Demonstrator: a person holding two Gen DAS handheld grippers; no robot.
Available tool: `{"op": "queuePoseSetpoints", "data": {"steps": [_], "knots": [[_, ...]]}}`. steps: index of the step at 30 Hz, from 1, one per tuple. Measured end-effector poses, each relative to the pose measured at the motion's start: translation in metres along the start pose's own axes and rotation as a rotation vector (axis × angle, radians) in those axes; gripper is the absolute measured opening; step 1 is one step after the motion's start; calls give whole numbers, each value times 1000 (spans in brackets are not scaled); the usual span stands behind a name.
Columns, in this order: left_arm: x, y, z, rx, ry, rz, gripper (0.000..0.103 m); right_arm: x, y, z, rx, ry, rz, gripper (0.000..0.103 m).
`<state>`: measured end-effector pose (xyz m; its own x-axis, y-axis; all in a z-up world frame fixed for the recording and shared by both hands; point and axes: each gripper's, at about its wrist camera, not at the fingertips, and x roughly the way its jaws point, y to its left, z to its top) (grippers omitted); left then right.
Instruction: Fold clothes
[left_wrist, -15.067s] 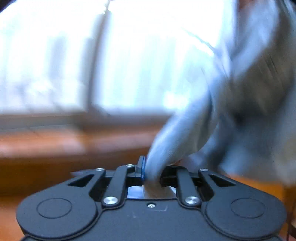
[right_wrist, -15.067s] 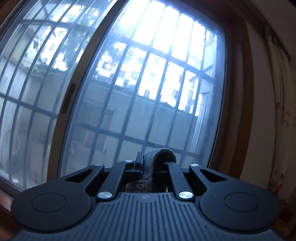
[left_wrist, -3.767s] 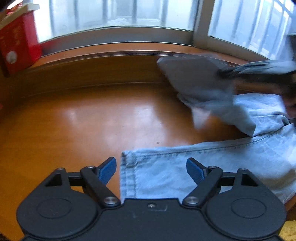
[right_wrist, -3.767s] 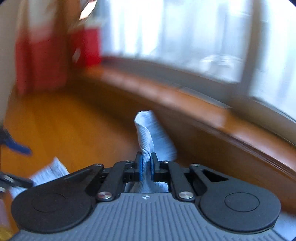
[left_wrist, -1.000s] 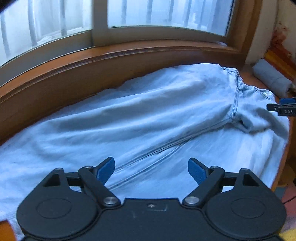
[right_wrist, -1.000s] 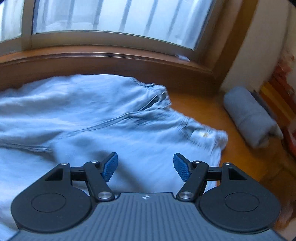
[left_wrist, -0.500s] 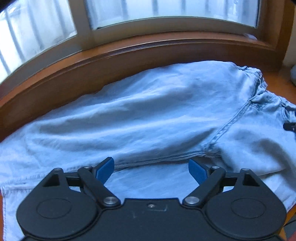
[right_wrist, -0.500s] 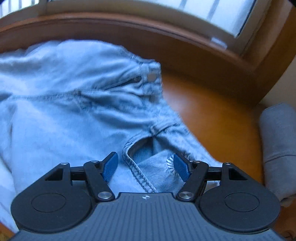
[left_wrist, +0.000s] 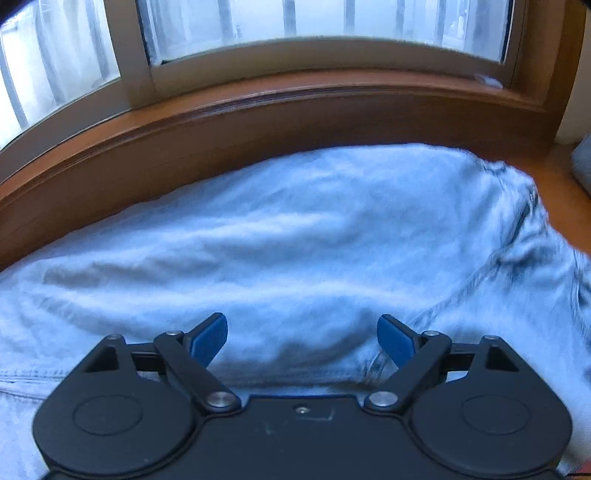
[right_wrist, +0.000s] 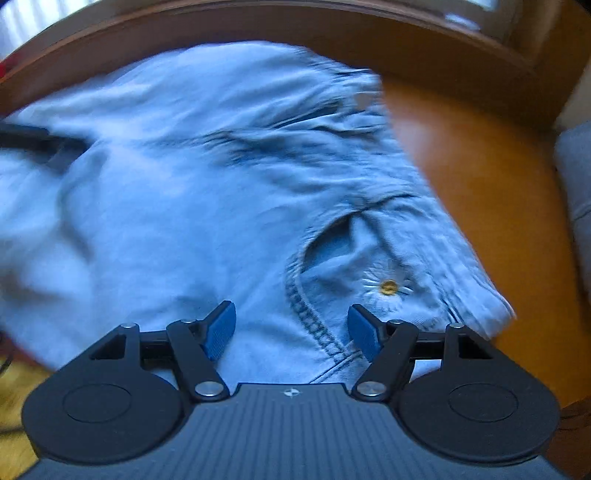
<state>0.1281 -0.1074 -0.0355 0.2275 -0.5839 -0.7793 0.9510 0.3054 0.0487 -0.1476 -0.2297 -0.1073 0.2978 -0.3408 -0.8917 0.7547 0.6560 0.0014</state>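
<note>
Pale blue jeans (left_wrist: 295, 240) lie spread flat across the wooden window seat. My left gripper (left_wrist: 301, 338) hovers open over the legs near the crotch seam, nothing between its blue pads. In the right wrist view the jeans (right_wrist: 166, 206) show their waistband end, with a front pocket and an embroidered daisy (right_wrist: 388, 287). My right gripper (right_wrist: 291, 328) stands open just above the pocket's stitched edge, its pads apart from the cloth. A dark blurred shape at the left edge of that view is the left gripper (right_wrist: 33, 140).
The wooden seat (right_wrist: 480, 177) shows bare to the right of the waistband. A raised wooden sill (left_wrist: 295, 114) and window run along the back. A rolled grey garment (right_wrist: 576, 177) lies at the far right. Yellow floor or mat (right_wrist: 14, 398) shows beyond the seat's near edge.
Both grippers stayed open. The left one slid along the legs toward the crotch seam. The right one tilted down and came closer to the front pocket and daisy.
</note>
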Motion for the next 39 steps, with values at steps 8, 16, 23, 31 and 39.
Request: {"op": "queuePoseSetpoints", "data": {"steps": [8, 16, 23, 31, 39], "knots": [[12, -10, 20, -59, -18, -12, 88, -44, -37, 44, 65, -68, 317, 67], [32, -44, 15, -74, 80, 55, 88, 39, -137, 139, 293, -135, 324, 72], [39, -47, 12, -92, 109, 99, 90, 83, -129, 170, 285, -143, 458, 6], [34, -32, -5, -177, 105, 104, 91, -66, 10, 89, -482, -383, 748, 14], [30, -35, -9, -150, 84, 111, 92, -45, 20, 51, -465, -173, 598, 59]]}}
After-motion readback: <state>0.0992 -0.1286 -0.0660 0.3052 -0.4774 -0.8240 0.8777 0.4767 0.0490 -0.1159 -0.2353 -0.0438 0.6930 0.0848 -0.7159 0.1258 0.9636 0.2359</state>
